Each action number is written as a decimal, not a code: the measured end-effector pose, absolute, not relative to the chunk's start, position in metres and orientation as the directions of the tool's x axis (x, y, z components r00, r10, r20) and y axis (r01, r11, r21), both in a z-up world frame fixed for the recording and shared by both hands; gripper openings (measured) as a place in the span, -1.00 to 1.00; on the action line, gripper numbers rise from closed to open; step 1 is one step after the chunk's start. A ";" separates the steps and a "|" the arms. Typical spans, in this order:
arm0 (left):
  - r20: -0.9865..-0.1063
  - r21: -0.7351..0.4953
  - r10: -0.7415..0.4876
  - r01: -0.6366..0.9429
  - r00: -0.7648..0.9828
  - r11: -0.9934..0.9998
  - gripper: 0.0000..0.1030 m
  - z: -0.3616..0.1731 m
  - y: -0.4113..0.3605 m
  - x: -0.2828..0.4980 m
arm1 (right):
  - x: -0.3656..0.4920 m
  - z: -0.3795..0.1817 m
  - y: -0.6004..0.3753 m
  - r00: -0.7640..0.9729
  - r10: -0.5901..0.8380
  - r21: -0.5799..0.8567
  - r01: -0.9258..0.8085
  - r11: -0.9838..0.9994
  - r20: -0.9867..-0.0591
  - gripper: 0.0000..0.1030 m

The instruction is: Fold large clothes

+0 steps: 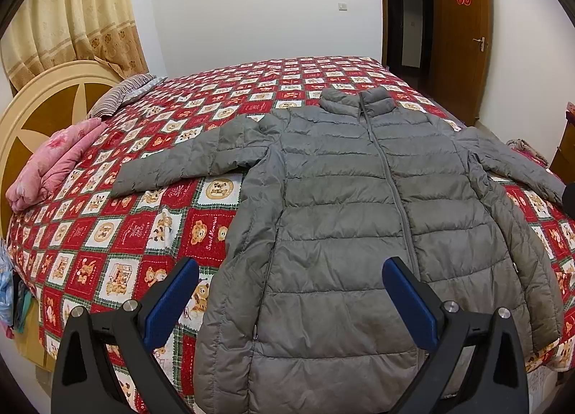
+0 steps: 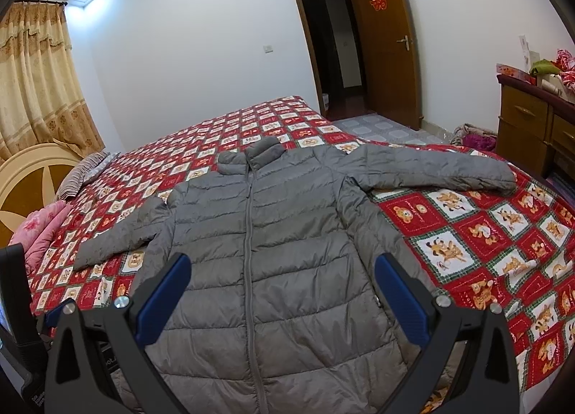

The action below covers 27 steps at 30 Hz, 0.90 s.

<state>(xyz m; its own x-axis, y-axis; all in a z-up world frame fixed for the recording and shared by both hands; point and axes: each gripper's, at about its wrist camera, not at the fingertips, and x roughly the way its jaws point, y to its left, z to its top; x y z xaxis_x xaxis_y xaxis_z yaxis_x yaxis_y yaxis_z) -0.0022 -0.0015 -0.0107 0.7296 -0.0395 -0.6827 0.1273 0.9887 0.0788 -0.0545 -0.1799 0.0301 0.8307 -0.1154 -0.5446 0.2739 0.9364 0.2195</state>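
Note:
A grey quilted puffer jacket (image 1: 345, 220) lies flat and zipped on the bed, collar away from me, both sleeves spread out to the sides. It also shows in the right wrist view (image 2: 273, 252). My left gripper (image 1: 291, 266) is open and empty, held above the jacket's lower left part near the hem. My right gripper (image 2: 282, 263) is open and empty, held above the jacket's lower middle. The left sleeve (image 1: 187, 162) points left; the right sleeve (image 2: 438, 169) points right.
The bed has a red checked bear-pattern cover (image 1: 151, 220). A pink folded quilt (image 1: 50, 169) and a striped pillow (image 1: 122, 94) lie by the round headboard (image 1: 43, 105) at left. A wooden dresser (image 2: 535, 126) stands right; an open door (image 2: 388, 40) is behind.

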 end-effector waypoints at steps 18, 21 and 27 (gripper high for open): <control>-0.740 -0.029 -0.144 0.182 0.657 0.983 0.98 -0.042 0.011 0.030 | -0.039 -0.009 -0.223 0.773 -0.096 0.263 0.326 0.908 -0.628 1.00; -0.730 -0.033 -0.131 0.157 0.671 0.987 0.98 -0.039 0.028 0.054 | -0.039 -0.005 -0.263 0.785 -0.127 0.281 0.361 0.889 -0.606 1.00; -0.669 0.077 -0.028 0.107 0.742 0.991 0.98 -0.041 0.049 0.110 | -0.039 -0.003 -0.402 0.758 -0.272 0.369 0.556 0.745 -0.592 1.00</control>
<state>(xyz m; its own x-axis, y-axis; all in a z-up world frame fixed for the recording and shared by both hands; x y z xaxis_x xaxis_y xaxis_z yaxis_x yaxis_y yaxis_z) 0.1096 0.0493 -0.0413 0.7424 -0.0279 -0.6694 0.1066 0.9913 0.0768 -0.0385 -0.4020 -0.0032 0.7584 -0.2723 -0.5922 0.5555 0.7453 0.3687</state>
